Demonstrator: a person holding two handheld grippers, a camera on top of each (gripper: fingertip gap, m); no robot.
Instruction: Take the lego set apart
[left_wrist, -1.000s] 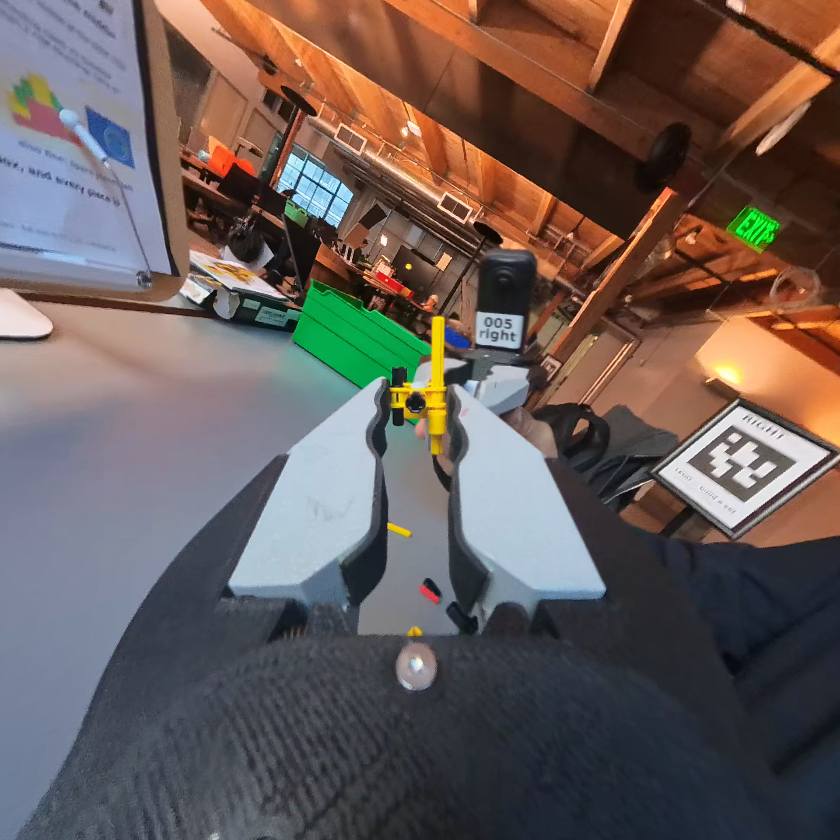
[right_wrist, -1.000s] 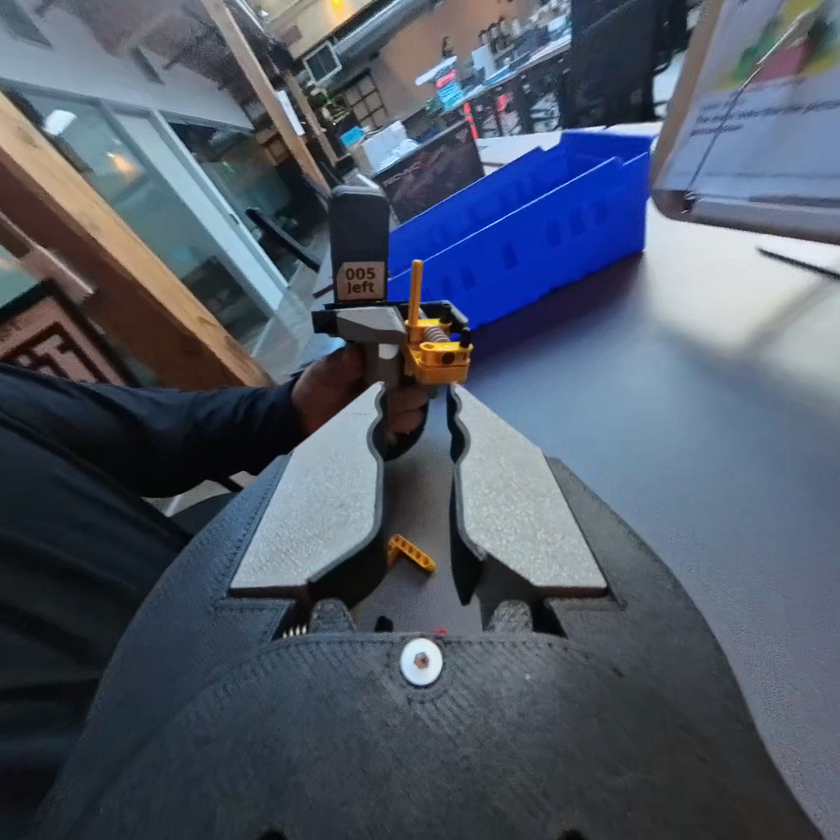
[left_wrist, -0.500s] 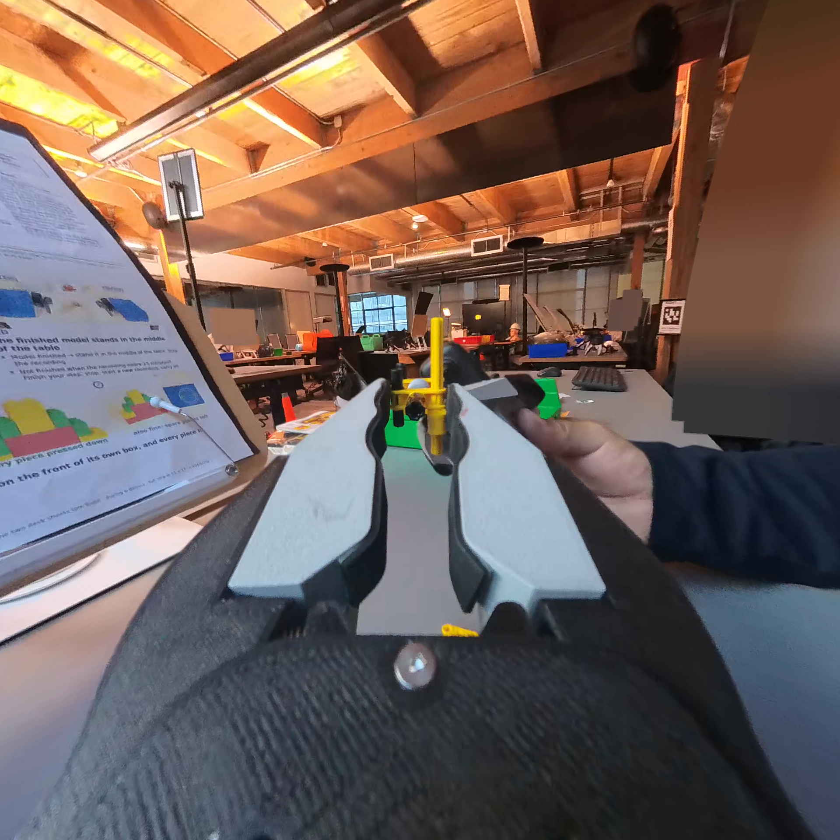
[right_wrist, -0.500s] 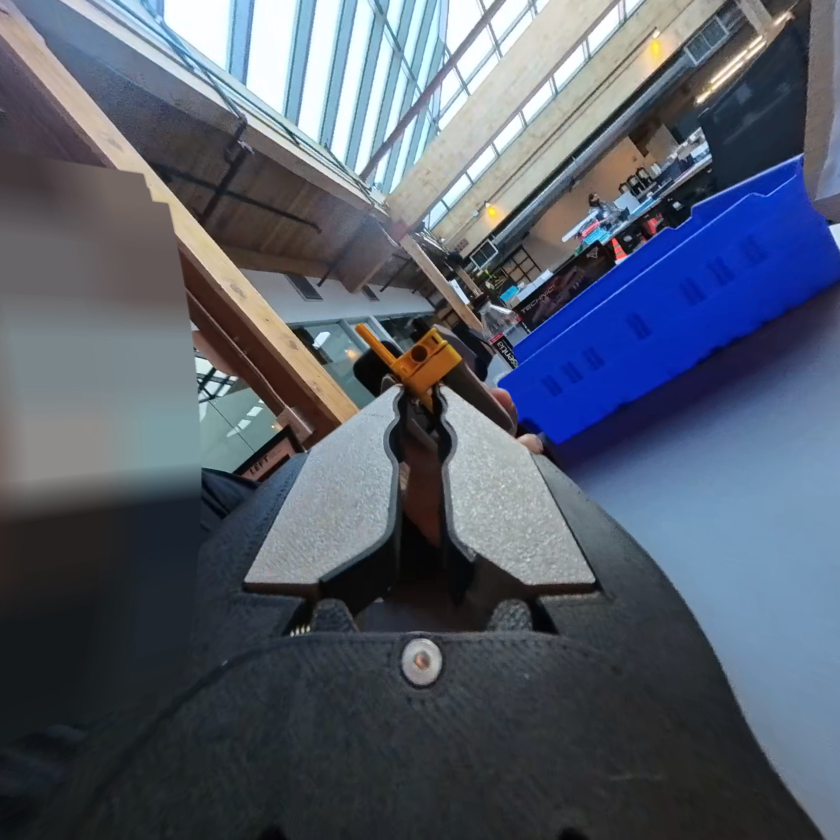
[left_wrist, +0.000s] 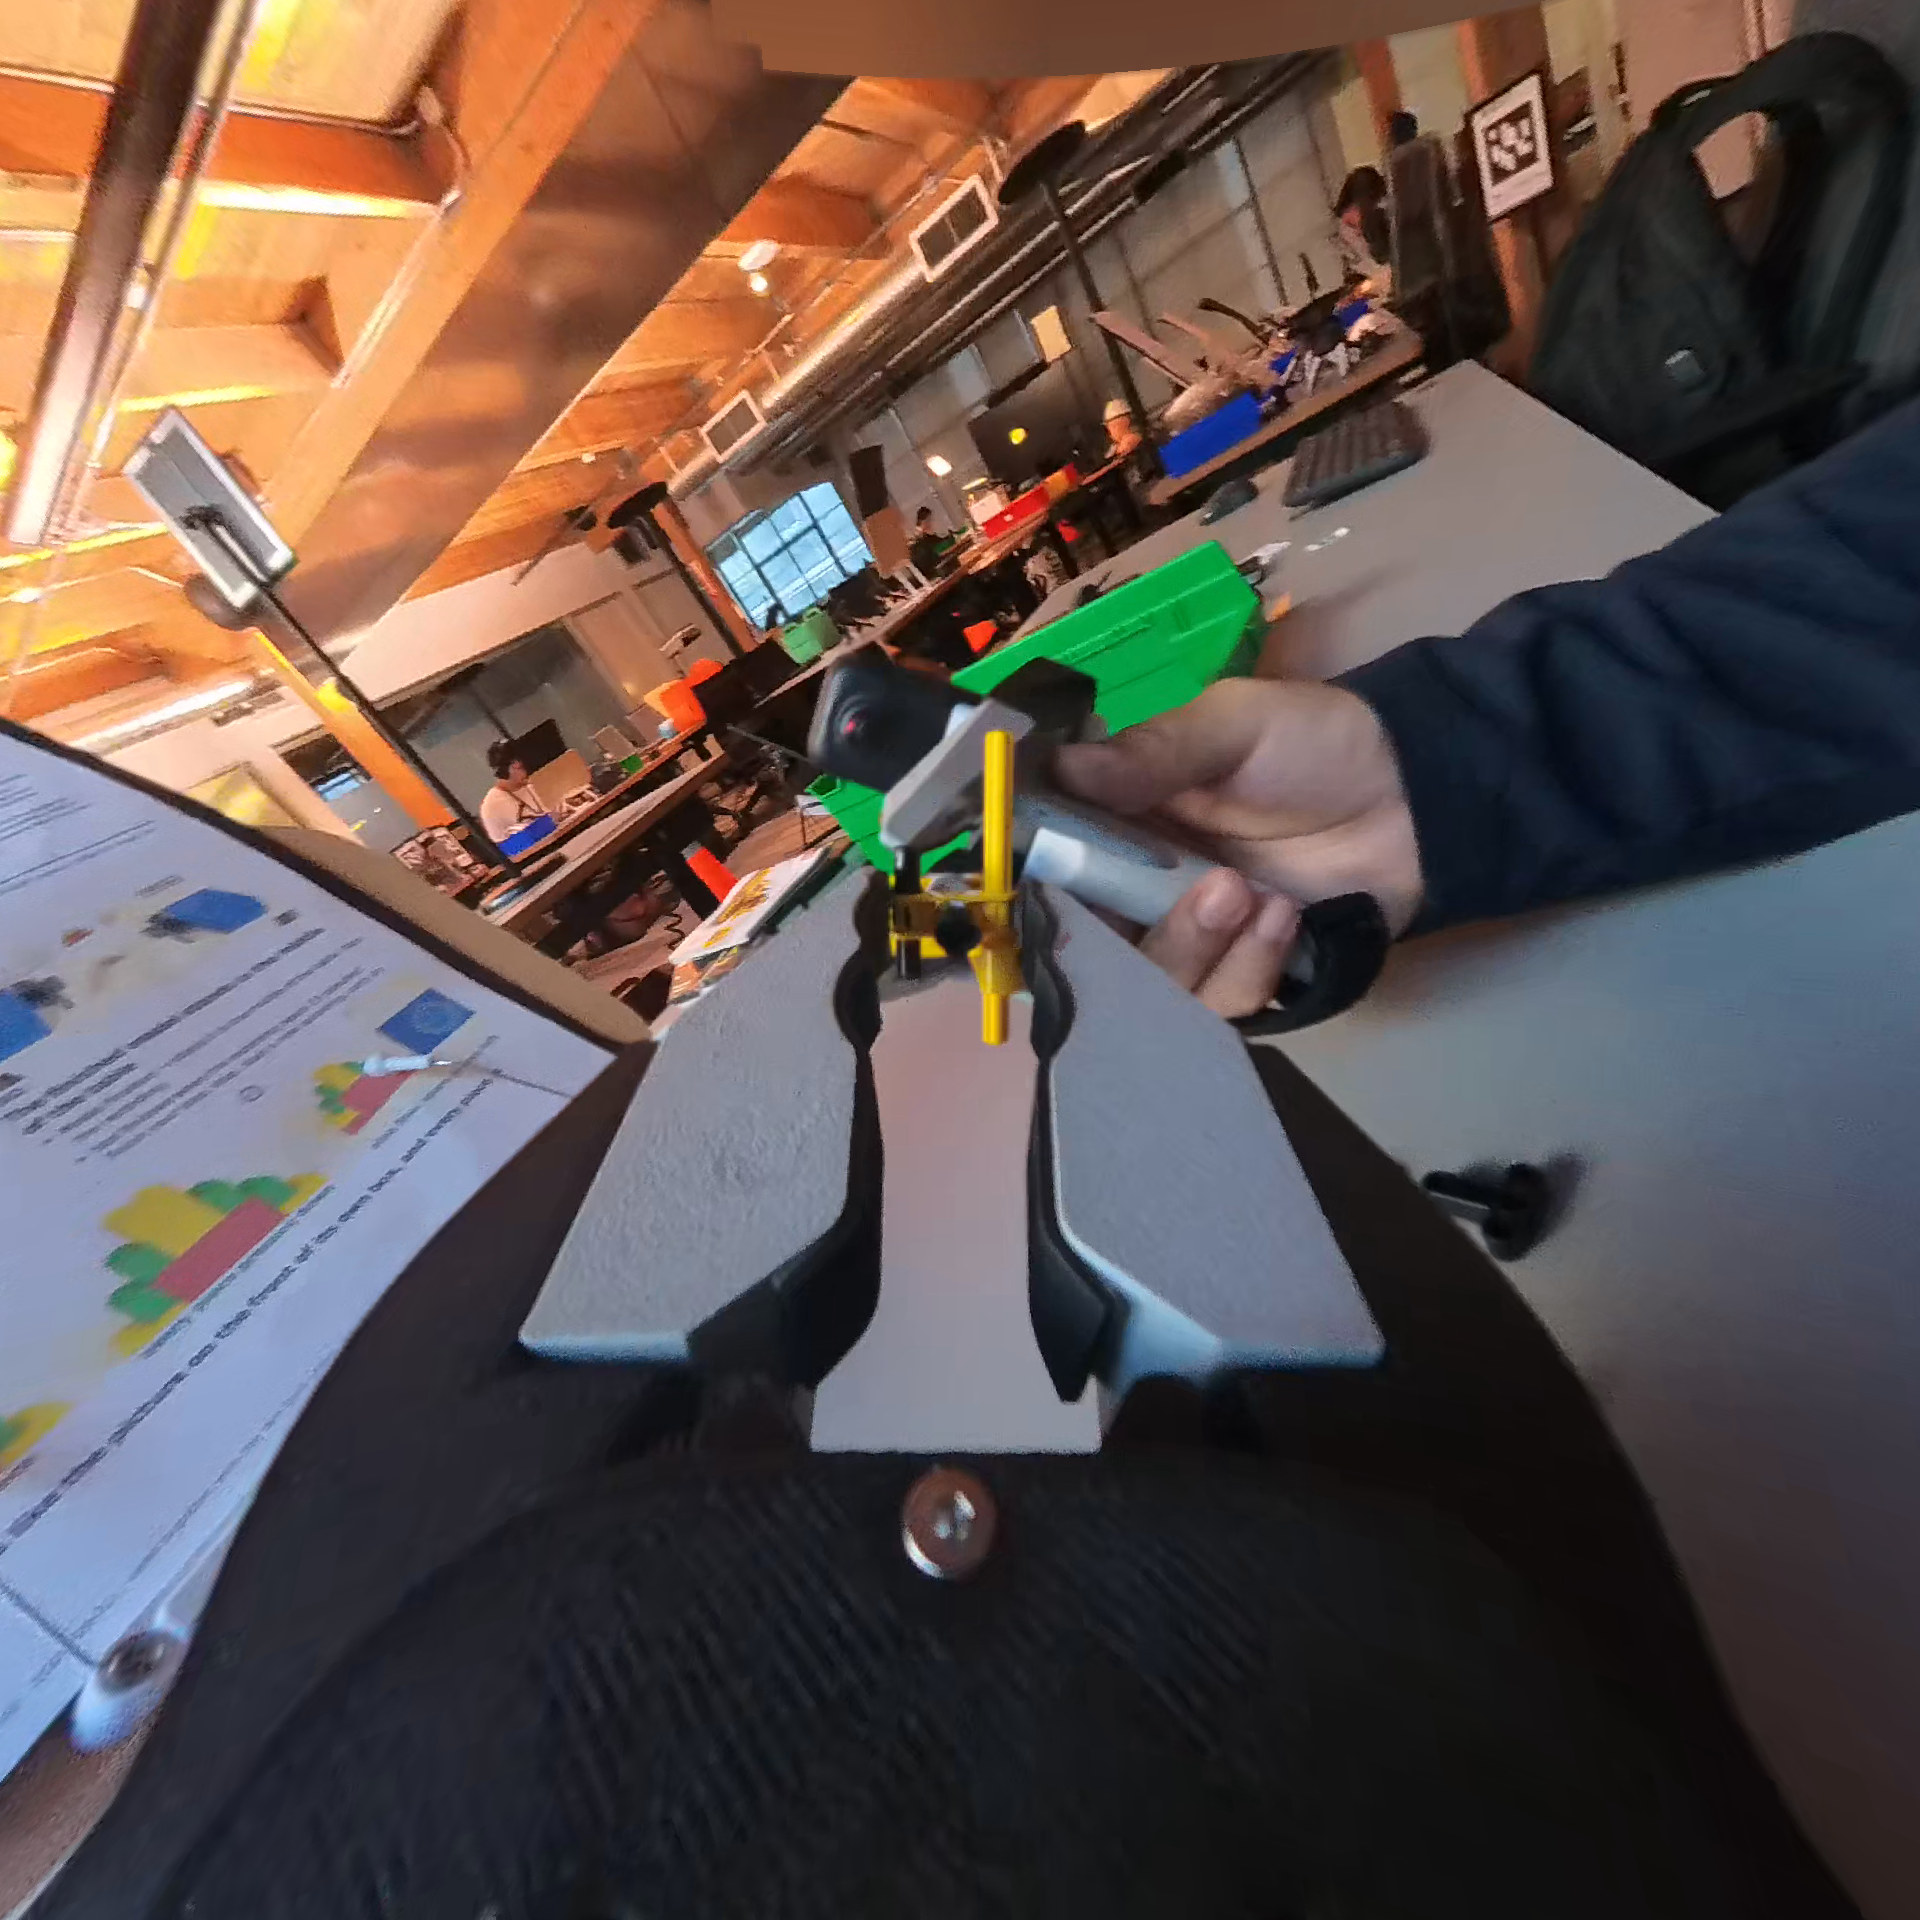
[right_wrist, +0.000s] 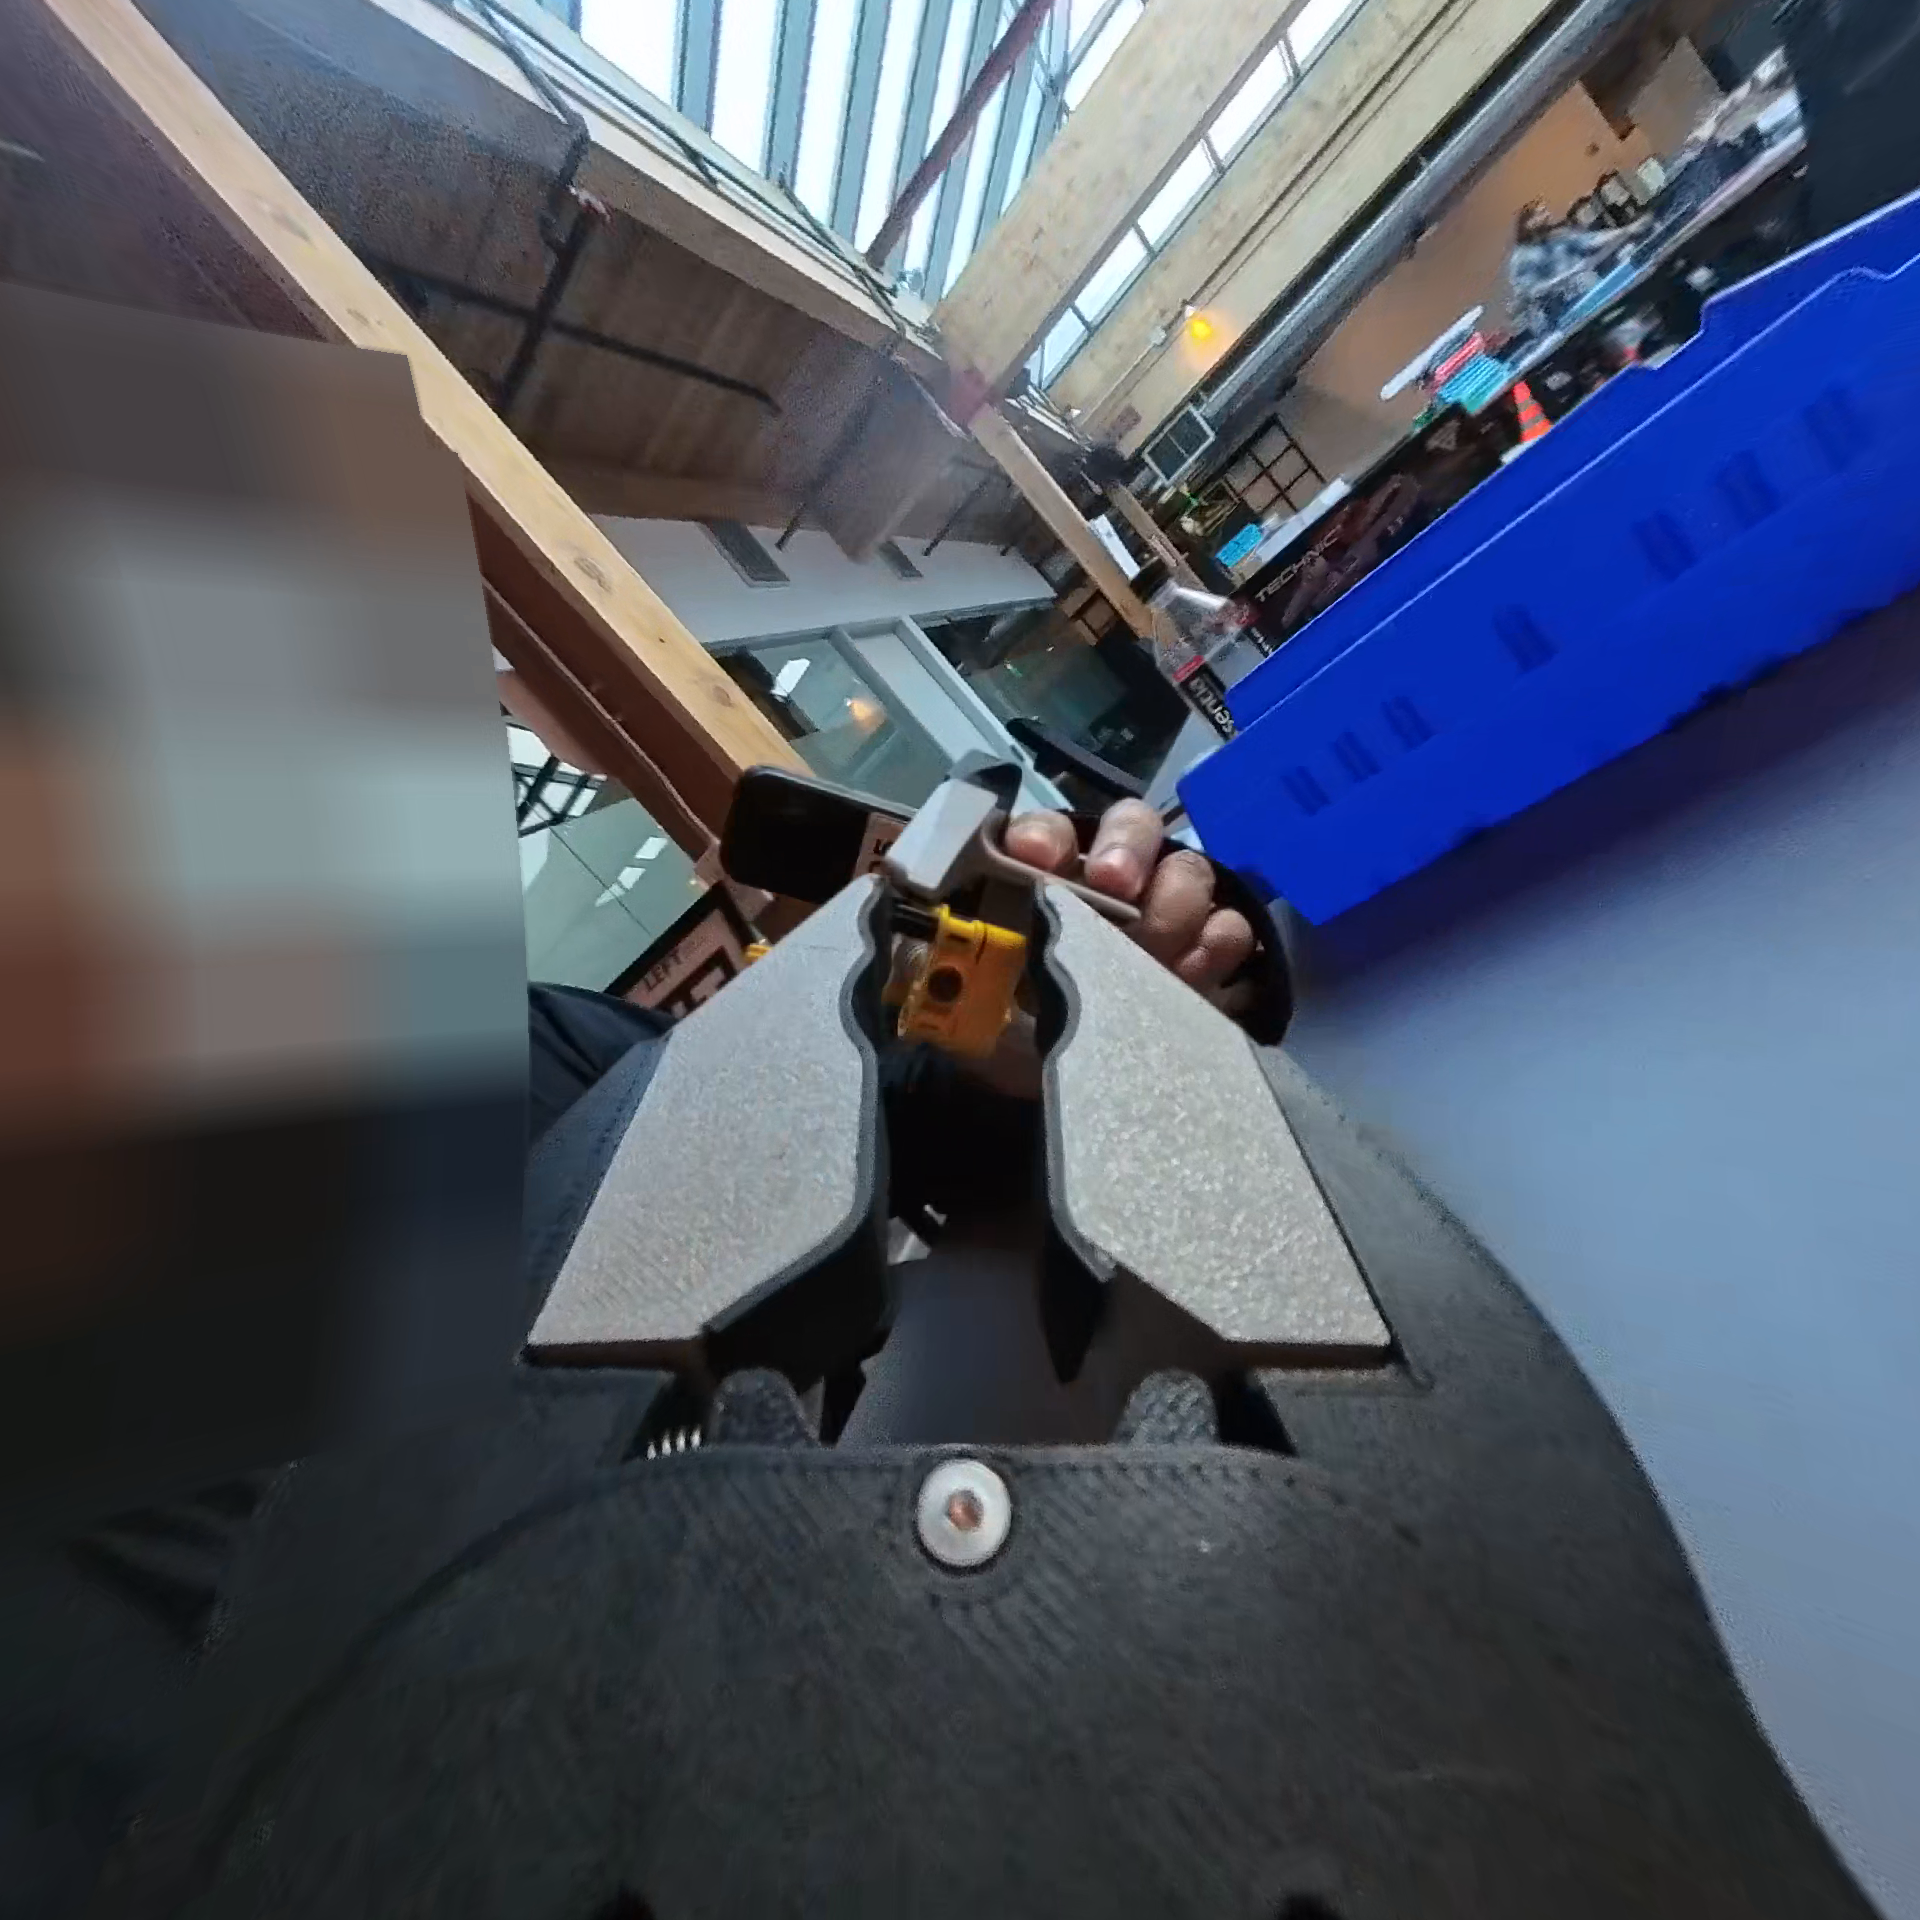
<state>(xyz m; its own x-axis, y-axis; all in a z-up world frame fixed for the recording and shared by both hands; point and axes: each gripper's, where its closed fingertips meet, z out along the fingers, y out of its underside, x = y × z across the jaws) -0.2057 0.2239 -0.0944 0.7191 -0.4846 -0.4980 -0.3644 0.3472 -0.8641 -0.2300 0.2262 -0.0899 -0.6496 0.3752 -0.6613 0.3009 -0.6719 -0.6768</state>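
A small yellow lego assembly (left_wrist: 951, 920) with a long yellow axle (left_wrist: 995, 883) and black pins sits between the tips of my left gripper (left_wrist: 951, 935), which is shut on it, held above the grey table (left_wrist: 1558, 1039). My right gripper (right_wrist: 951, 966) comes from the opposite side and closes around the yellow block end of the same assembly (right_wrist: 951, 987). Each gripper, held in a hand, also shows beyond the assembly in the other's view: the right one (left_wrist: 935, 769) and the left one (right_wrist: 940, 831).
A loose black pin (left_wrist: 1486, 1200) lies on the table to the right. A green bin (left_wrist: 1132, 634) stands behind. A blue bin (right_wrist: 1610, 603) stands at the right. An instruction sheet on a stand (left_wrist: 208, 1143) is at the left. A dark sleeve (left_wrist: 1662, 644) reaches in. The tips of both grippers are at nearly the same place.
The right gripper, open a second ago, came onto the assembly's yellow end. Both grippers have since tilted and turned together; the right jaws stand wider than half a second ago.
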